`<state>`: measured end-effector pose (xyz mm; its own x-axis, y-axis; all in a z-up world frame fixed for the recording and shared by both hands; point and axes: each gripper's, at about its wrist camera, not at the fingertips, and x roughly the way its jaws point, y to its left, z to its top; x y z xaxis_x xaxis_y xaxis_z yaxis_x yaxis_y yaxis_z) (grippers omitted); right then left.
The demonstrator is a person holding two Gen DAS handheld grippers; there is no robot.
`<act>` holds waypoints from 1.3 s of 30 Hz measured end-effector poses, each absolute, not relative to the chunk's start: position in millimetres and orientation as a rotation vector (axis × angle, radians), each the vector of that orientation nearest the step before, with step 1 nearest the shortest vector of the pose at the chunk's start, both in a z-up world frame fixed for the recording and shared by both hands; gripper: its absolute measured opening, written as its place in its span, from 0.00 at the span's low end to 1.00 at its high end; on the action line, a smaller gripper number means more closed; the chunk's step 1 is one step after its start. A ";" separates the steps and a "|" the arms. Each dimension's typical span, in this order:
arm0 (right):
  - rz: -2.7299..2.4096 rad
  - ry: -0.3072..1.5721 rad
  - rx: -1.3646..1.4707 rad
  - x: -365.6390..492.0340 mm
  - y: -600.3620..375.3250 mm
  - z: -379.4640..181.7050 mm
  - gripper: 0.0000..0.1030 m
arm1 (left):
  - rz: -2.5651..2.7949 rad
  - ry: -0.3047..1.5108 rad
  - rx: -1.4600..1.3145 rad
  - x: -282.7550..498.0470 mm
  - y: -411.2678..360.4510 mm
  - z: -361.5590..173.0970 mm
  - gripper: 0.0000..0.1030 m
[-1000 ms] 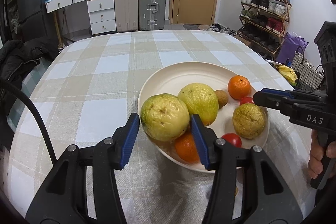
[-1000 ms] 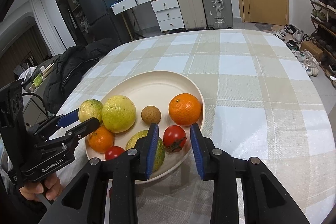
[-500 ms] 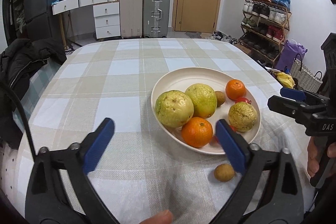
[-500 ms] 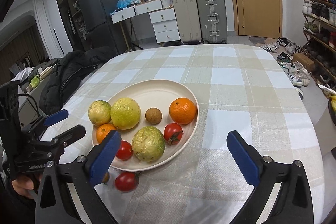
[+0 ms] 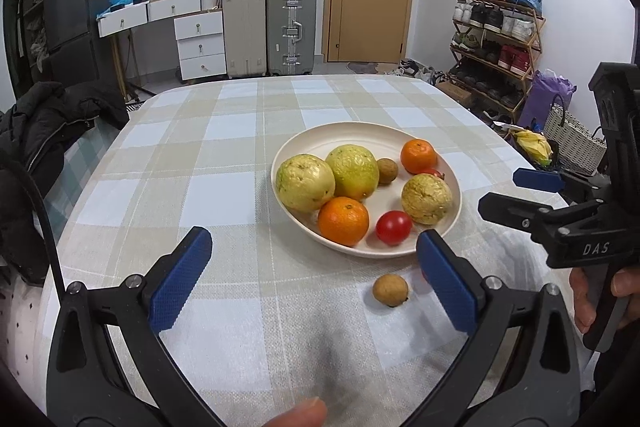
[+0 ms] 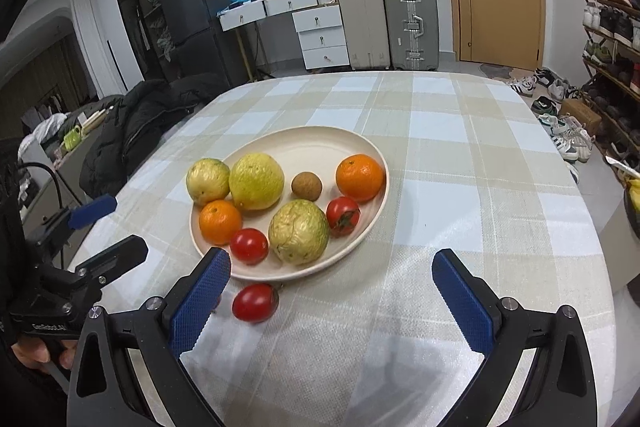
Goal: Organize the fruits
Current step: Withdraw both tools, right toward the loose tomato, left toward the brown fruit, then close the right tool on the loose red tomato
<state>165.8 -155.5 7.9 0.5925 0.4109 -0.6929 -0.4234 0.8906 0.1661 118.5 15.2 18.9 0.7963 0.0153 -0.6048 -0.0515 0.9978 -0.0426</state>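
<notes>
Now both hand-held grippers have released their fruit.

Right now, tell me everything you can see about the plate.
The plate is a cream, matte, oval dish lying flat on the checked cloth, its far half bare. Its near half holds three yellow-green guavas, two oranges, two tomatoes and one small brown fruit. Another tomato and brown fruit lie on the cloth just off its near rim. Neither gripper touches it.

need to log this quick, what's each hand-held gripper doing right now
Left hand-held gripper: open, jaws have just been opening, nothing between them.
Right hand-held gripper: open, jaws have just been opening, holding nothing.
</notes>
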 end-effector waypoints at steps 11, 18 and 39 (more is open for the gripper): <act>0.486 0.835 -0.093 159.5 -144.6 -3.2 1.00 | 0.031 0.672 -0.041 115.2 13.9 12.4 0.99; 0.503 0.862 -0.143 156.9 -135.5 -11.7 1.00 | 0.035 0.682 -0.054 119.5 18.8 10.9 0.99; 0.507 0.968 -0.235 152.8 -108.2 -39.8 1.00 | 0.054 0.704 -0.066 126.0 26.5 4.6 0.99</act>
